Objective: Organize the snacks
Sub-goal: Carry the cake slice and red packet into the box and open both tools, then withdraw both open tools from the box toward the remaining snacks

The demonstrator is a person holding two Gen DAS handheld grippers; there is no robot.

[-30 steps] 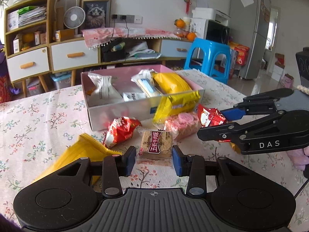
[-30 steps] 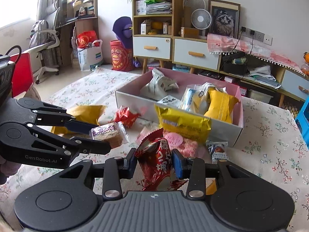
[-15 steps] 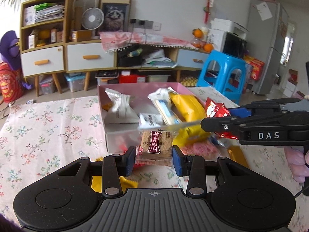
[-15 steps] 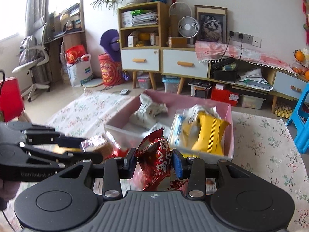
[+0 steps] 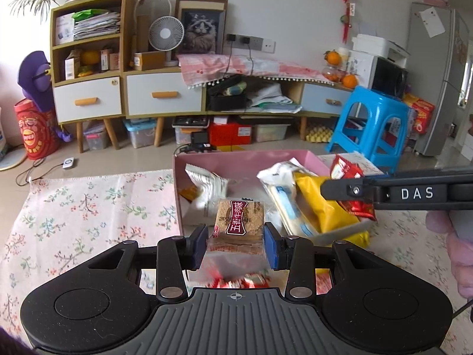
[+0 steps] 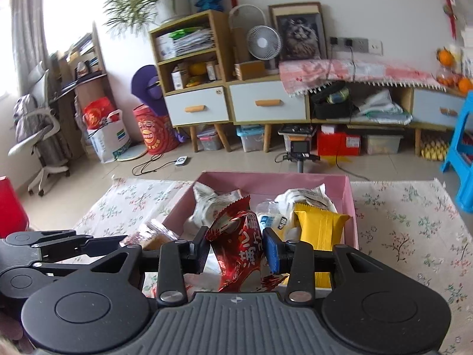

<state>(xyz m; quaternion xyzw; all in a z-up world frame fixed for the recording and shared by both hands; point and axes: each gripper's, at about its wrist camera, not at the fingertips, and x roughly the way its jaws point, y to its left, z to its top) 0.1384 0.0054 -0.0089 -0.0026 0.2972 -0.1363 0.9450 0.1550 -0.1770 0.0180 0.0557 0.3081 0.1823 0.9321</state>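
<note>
My left gripper (image 5: 235, 244) is shut on a clear-wrapped brown biscuit packet (image 5: 240, 222) with a dark red label, held above the near wall of the pink box (image 5: 236, 159). My right gripper (image 6: 234, 248) is shut on a shiny red snack packet (image 6: 239, 245), held over the same pink box (image 6: 272, 177). In the left wrist view the right gripper (image 5: 348, 189) comes in from the right with the red packet (image 5: 351, 189). The box holds white packets (image 5: 207, 183), a yellow packet (image 5: 319, 204) and a blue-and-white packet (image 6: 272, 222). The left gripper (image 6: 124, 241) shows at the left of the right wrist view.
The box stands on a floral tablecloth (image 5: 82, 213). Red snack wrappers (image 5: 242, 281) lie blurred on the table below my left gripper. A yellow packet (image 5: 360, 236) leans on the box's outer right side. Behind are drawers (image 5: 124, 100), a blue stool (image 5: 369, 121) and a fridge (image 5: 437, 74).
Both grippers rose and moved toward the pink box with their packets, from above the loose snacks on the table to over the box. The right gripper rolled level.
</note>
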